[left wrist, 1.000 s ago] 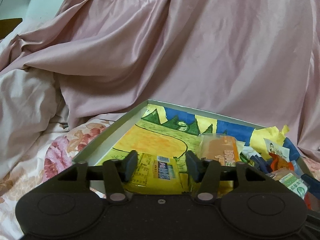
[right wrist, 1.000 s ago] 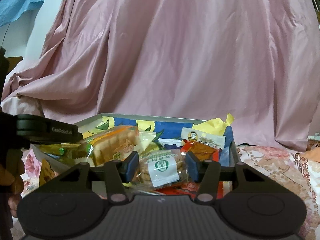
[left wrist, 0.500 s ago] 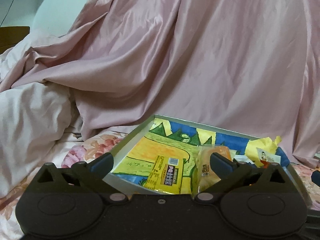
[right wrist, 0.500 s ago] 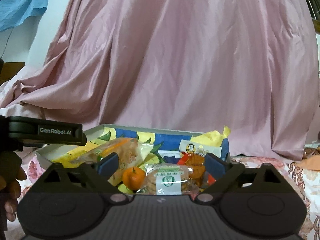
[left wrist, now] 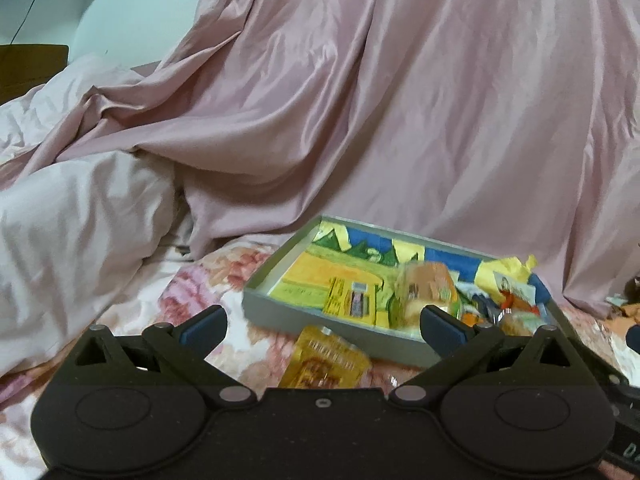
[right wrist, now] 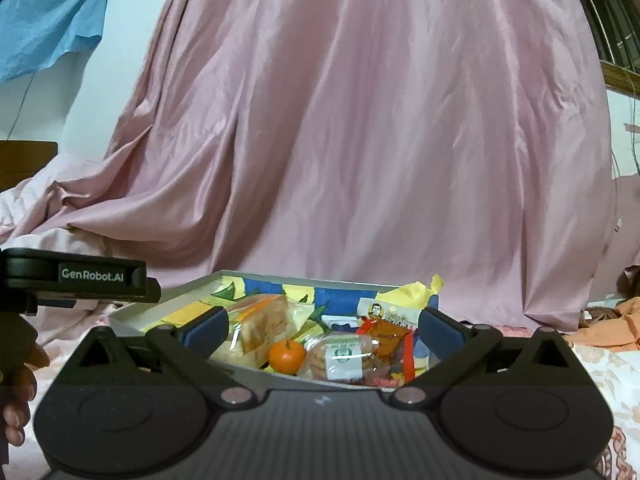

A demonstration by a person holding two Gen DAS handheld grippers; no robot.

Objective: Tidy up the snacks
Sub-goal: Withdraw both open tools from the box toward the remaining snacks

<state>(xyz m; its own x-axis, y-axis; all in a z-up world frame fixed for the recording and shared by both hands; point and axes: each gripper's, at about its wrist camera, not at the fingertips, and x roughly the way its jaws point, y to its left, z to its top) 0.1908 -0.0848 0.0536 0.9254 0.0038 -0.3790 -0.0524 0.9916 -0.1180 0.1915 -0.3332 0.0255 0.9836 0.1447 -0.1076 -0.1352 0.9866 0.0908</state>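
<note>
Left gripper (left wrist: 322, 322) wide open, empty; right gripper (right wrist: 322, 326) opening, nothing gripped. Risk: yellow foil snack packet (left wrist: 324, 360) outside shallow grey painted tray (left wrist: 280, 312) on soft floral bedding, easily missed or crumpled.

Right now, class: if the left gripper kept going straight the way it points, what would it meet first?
Probably the yellow packet lying on the bedspread just ahead of the open left gripper, then the tray; depth is unclear.

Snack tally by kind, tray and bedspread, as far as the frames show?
Bread pack: 1
Tangerine: 1
Cookie pack: 1
Red-and-white packet: 1
Yellow flat packet in tray: 1
Gold packet on bedspread, outside tray: 1
Total: 6 clearly seen; more lie half hidden in the tray's right end.
</note>
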